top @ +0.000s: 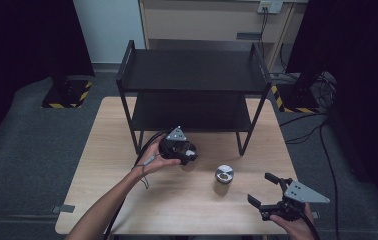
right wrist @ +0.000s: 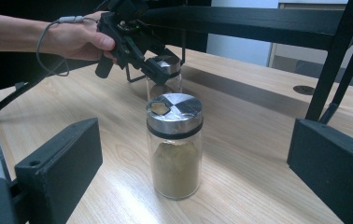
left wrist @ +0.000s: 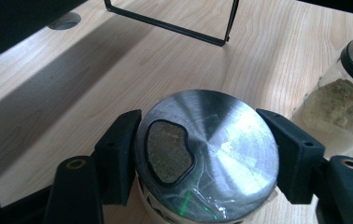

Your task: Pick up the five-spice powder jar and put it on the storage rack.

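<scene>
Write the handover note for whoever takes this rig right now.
Left tool: shut on the first spice jar, gripped at its metal lid, jar standing on the table in front of the black shelf.
Right tool: open, holding nothing, near the table's front right edge.
Second spice jar: upright, untouched, mid-table.
Done: first jar gripped.
Left: probably shelving both jars; the shelf is bare.

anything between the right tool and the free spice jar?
No. Bare tabletop lies between the right tool and the free spice jar, as the right gripper view shows. The left tool grips the other jar farther off.
</scene>
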Demonstrator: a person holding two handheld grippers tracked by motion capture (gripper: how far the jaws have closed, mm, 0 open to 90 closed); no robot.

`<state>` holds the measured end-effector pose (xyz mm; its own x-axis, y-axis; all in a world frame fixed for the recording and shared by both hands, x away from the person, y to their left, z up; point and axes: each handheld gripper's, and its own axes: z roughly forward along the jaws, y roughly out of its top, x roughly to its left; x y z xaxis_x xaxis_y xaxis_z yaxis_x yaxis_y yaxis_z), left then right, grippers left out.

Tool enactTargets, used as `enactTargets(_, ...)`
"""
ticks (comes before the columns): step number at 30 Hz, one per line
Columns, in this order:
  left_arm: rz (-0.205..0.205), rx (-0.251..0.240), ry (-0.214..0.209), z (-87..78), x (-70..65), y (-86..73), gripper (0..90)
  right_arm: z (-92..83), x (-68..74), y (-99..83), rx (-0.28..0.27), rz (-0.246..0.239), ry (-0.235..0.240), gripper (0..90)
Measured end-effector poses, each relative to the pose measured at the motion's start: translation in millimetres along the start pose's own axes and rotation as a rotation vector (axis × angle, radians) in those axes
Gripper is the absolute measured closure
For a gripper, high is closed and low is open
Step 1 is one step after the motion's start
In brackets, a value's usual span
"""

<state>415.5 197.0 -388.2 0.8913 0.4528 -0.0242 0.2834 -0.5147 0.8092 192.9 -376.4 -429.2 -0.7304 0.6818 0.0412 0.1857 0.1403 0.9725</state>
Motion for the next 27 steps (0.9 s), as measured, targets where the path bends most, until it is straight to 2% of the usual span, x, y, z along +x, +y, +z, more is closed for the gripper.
enactTargets(2,-0.031,0.009,-0.01,-2.9,1.1,2.1,33.9,0.3,-0.3,0.0,0.001,-0.001,0.0,3.7)
enactTargets(5,-0.032,0.01,-0.02,-7.4,0.5,3.7,34.0,0.2,-0.2,-0.1,0.0,-0.001,0.0,3.7)
enactTargets(9,-0.037,-0.013,-0.036,-25.8,-2.7,7.6,34.0,0.2,-0.2,0.2,0.003,0.0,0.002,3.7)
enactTargets(18,0.035,-0.003,-0.056,-84.0,-6.7,35.1,34.0,1.3,-0.3,0.7,0.005,-0.002,0.006,3.8)
enactTargets(27,0.064,-0.03,-0.095,-139.0,0.6,54.3,34.0,1.7,-0.5,0.8,0.007,-0.001,0.008,4.0)
